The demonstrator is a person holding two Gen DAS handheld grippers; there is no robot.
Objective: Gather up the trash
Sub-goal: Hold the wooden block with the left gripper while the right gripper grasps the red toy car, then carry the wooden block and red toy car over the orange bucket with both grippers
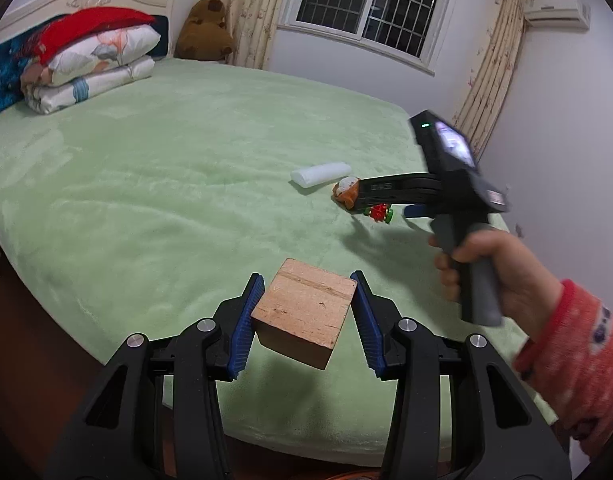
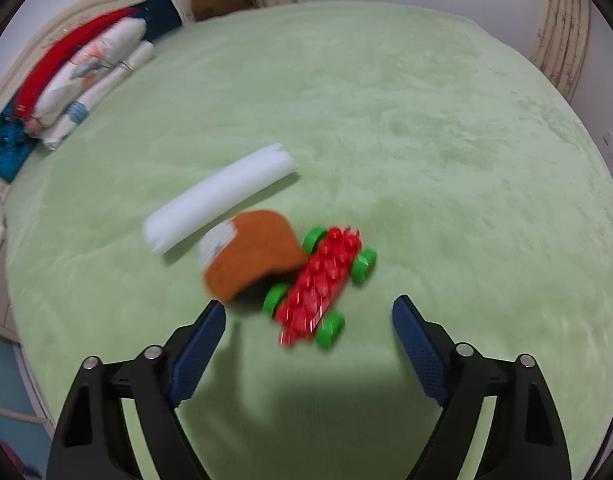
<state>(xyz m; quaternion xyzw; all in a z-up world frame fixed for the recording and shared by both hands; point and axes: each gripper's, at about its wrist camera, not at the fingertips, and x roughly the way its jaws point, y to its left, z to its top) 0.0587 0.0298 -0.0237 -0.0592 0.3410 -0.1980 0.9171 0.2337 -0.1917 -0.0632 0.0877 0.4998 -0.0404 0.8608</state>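
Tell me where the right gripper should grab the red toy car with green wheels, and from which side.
Grip the red toy car across its narrow studded body, between the wheel pairs, coming down from above with the open right gripper turned to span its width. It lies flat on the bed, long axis slanted, and the brown plush presses against its left side, so a side approach is blocked.

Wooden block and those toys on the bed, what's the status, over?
Left gripper shut on wooden block. Right gripper open, nearing red toy car. Orange plush touches it; white roll behind.
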